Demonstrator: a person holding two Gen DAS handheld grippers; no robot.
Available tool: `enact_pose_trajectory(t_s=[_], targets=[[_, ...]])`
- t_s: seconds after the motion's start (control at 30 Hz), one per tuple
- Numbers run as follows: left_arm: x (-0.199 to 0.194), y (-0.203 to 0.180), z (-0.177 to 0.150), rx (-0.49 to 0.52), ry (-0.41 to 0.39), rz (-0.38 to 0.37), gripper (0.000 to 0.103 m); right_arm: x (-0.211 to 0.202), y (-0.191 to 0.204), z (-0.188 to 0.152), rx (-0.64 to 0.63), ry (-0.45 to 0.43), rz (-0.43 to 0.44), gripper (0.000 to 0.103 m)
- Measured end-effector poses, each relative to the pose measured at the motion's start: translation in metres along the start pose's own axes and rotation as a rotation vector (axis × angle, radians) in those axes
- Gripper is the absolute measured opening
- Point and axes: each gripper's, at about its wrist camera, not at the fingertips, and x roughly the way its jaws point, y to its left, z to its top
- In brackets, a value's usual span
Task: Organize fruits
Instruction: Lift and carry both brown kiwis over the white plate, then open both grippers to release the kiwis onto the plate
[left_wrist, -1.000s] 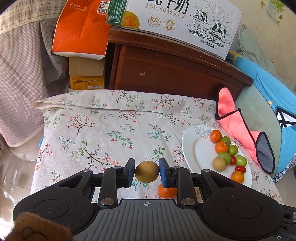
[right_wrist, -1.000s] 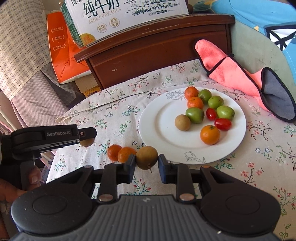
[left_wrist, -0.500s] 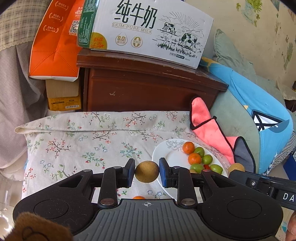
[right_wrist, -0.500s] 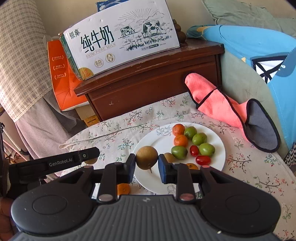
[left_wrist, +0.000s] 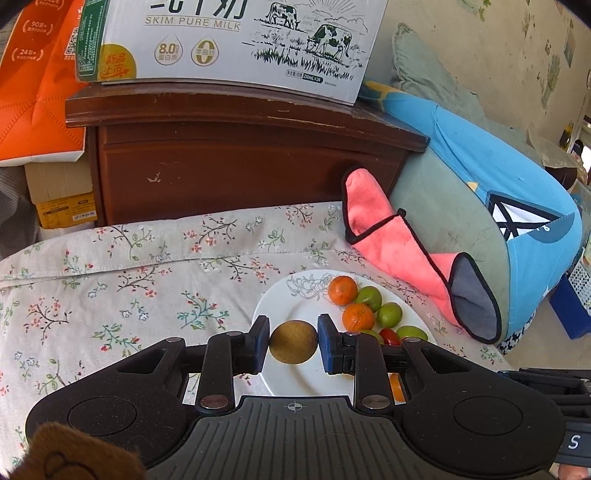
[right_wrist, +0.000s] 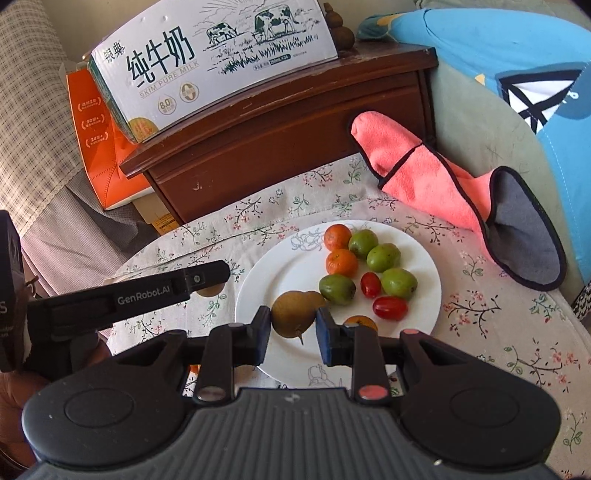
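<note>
Each claw, left (left_wrist: 293, 347) and right (right_wrist: 294, 326), grips a brown fruit (left_wrist: 293, 347) directly above the plate's (right_wrist: 266, 284) bare near side.

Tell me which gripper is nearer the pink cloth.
Right. The right gripper holds its brown fruit over the plate, beside the pink cloth; the left gripper hangs left of the plate, farther off.

A home: floral tablecloth (left_wrist: 147, 266), wooden cabinet (left_wrist: 236, 162), milk carton box (left_wrist: 229, 40), cushions (left_wrist: 461, 206).
</note>
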Motion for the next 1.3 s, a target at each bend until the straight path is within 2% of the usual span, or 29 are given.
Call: enact_pose_trajectory(t_s=[0.27,0.6,0.73,0.77,0.83,1.0,1.3], targets=[[0.029,-0.005,-0.001,0.028,0.048,-0.003,0.026,0.024,-0.001,-0.008,0.027,0.078,-0.025,0.026],[0.047,-0.007,-0.002,0.025,0.075,0.001,0.027,0.041,-0.006,-0.012,0.06,0.103,-0.06,0.027],[0.042,-0.01,0.001,0.039,0.055,0.013,0.037,0.042,-0.009,-0.01,0.09,0.093,-0.061,0.03],[0.04,-0.01,0.003,0.036,0.049,0.018,0.042,0.041,-0.009,-0.01,0.093,0.086,-0.059,0.03],[0.034,-0.011,0.005,0.027,0.03,0.041,0.069,0.039,-0.008,-0.008,0.093,0.079,-0.05,0.03],[0.016,-0.006,0.016,0.01,-0.011,0.07,0.086,0.034,-0.002,-0.005,0.06,0.068,-0.04,0.036],[-0.012,0.008,0.017,0.017,-0.014,0.148,0.093,0.027,0.014,-0.005,-0.041,0.033,-0.019,0.052]])
